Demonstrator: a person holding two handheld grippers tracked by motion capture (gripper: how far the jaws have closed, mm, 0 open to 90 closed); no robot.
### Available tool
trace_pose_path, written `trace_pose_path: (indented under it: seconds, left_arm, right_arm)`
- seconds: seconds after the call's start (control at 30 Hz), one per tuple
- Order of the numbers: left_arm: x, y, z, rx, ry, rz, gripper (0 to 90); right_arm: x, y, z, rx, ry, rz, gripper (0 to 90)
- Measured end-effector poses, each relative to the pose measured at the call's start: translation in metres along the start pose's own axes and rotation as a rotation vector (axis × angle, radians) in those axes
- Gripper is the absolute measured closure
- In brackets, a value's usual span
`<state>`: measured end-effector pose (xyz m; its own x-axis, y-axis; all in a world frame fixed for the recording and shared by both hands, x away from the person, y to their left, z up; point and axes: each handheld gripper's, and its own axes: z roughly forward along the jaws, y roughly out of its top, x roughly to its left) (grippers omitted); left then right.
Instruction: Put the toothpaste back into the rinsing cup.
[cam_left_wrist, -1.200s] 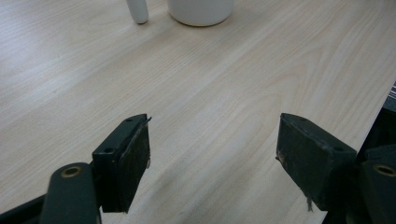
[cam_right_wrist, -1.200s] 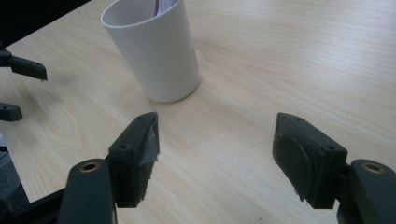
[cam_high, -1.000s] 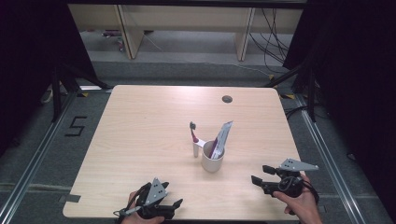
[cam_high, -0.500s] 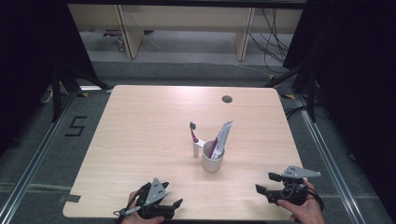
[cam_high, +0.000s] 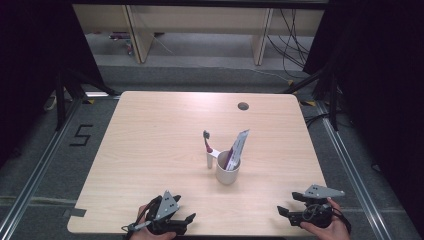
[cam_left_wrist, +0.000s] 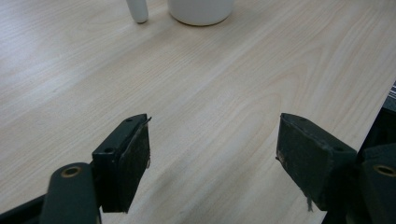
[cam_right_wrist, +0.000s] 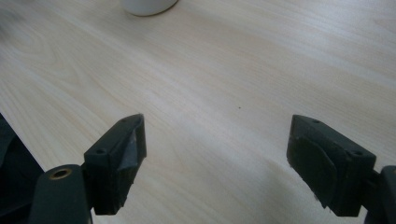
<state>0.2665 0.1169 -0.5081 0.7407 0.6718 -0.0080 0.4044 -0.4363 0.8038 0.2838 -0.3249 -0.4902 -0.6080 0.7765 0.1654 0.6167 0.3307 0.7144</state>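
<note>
A white cup (cam_high: 227, 173) stands near the middle of the wooden table (cam_high: 165, 130), with a toothpaste tube (cam_high: 236, 147) leaning out of it. A toothbrush (cam_high: 208, 150) stands upright in a small white holder just left of the cup. My left gripper (cam_high: 186, 222) rests open at the table's front edge, nothing between its jaws. My right gripper (cam_high: 286, 214) sits open at the front right corner, also holding nothing. The cup's base (cam_left_wrist: 201, 10) and the holder's base (cam_left_wrist: 137, 10) show at the top of the left gripper view. The cup's base (cam_right_wrist: 148, 5) shows at the top of the right gripper view.
A small dark hole (cam_high: 243, 106) sits in the table near its far edge. Shelving legs and cables lie on the floor beyond the table. A "5" mark (cam_high: 80, 135) is on the floor at the left.
My right gripper has drawn back toward the front edge and slightly right. The left gripper, cup, tube and toothbrush have stayed put.
</note>
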Motion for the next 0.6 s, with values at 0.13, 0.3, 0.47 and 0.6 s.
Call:
trace_pose_path:
  seconds: [0.13, 0.3, 0.47, 0.6]
  left_arm:
    - [-0.0009, -0.0001, 0.0007, -0.011, 0.0, -0.012, 25.6]
    - [-0.0007, -0.0002, 0.0006, -0.012, 0.0, -0.013, 25.6]
    - [-0.0008, 0.0, 0.0005, -0.011, 0.0, -0.009, 25.6]
    - [-0.0007, -0.0002, 0.0004, -0.007, 0.0, -0.007, 25.6]
  right_arm:
    - [0.0002, -0.0021, -0.0031, 0.015, -0.018, 0.003, 20.9]
    - [-0.0039, -0.0042, -0.0048, 0.017, -0.037, -0.035, 20.9]
    - [-0.0045, -0.0055, -0.0054, 0.022, -0.041, -0.03, 20.9]
    - [-0.0053, -0.0053, -0.0055, 0.014, -0.05, -0.031, 21.0]
